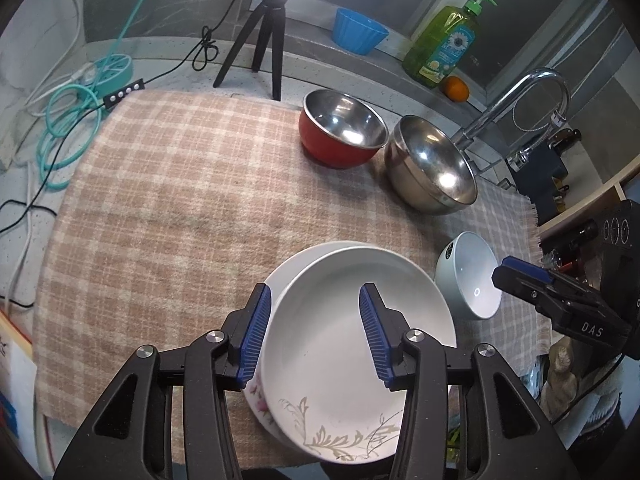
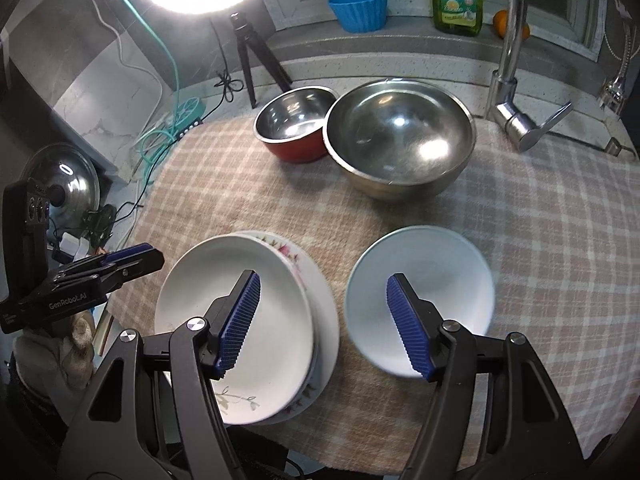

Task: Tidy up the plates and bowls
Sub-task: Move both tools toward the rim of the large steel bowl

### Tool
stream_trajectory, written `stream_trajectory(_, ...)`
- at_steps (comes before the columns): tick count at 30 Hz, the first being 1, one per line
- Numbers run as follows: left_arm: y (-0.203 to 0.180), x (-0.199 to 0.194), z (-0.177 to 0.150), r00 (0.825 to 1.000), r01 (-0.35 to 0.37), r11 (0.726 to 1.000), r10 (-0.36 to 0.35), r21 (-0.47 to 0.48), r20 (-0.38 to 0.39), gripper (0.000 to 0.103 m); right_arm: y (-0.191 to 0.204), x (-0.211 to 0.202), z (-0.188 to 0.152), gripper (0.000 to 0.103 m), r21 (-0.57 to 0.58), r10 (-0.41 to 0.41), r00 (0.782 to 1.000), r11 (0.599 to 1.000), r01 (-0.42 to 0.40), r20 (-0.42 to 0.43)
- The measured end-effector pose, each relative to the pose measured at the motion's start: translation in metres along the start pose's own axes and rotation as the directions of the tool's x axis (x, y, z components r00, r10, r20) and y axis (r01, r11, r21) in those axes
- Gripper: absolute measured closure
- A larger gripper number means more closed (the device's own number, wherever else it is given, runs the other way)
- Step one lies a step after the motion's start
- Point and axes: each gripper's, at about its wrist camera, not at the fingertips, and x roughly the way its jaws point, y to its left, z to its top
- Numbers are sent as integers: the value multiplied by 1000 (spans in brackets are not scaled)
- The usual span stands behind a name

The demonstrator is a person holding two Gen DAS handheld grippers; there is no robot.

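Two plates are stacked at the near edge of the checked cloth (image 1: 180, 200): a white plate with a grey leaf pattern (image 1: 340, 344) lies on a plate with pink flowers (image 1: 256, 394). My left gripper (image 1: 316, 292) hangs open over the top plate's left rim, with nothing pressed between its blue pads. My right gripper (image 2: 323, 278) stands open over the gap between the plate stack (image 2: 192, 288) and a pale bowl (image 2: 440, 280), holding nothing. Farther back, a red bowl with a steel inside (image 2: 296, 120) and a larger steel bowl (image 2: 400, 136) sit side by side.
A tripod (image 1: 264, 40) with a ring light stands behind the cloth, and cables (image 1: 68, 120) lie at the left. A blue cup (image 1: 358, 30), a green soap bottle (image 1: 444, 44) and an orange (image 1: 456, 89) line the sill. A faucet (image 2: 512, 80) rises at the right, a pot lid (image 2: 68, 184) at the left.
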Motion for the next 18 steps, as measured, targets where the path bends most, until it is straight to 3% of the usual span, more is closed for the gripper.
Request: stream_trajectory(18,-49,30,29,999,20,999,-18,-45,29,58,-78,0,57,34,-28,-46,999,999,46,18)
